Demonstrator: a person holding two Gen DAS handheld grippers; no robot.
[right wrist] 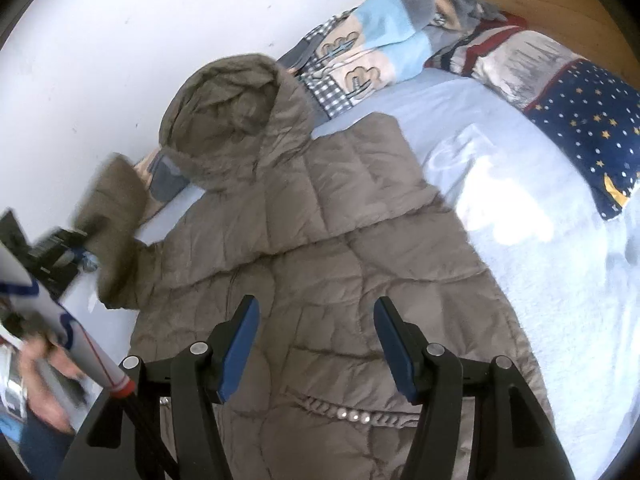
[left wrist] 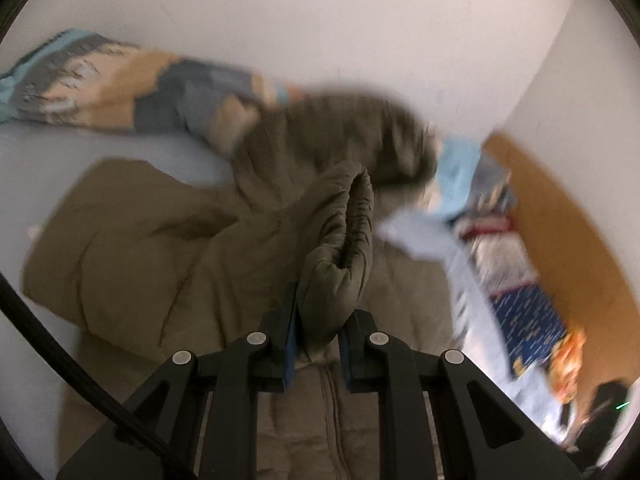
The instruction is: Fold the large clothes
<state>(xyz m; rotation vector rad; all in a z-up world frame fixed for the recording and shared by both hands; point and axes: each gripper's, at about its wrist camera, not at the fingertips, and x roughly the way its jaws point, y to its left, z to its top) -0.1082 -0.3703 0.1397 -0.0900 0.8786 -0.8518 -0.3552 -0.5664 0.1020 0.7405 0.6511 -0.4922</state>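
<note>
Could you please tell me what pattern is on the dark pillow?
The pillow is navy blue with small stars and dots, seen best in the right wrist view.

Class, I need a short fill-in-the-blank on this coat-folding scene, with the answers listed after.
1. The left gripper is shut on the coat's ____.
2. The right gripper hovers over the coat with its jaws ____.
3. The coat's hood lies toward the ____.
4. The pillow is navy with ____.

Answers: sleeve; open; wall; stars
</note>
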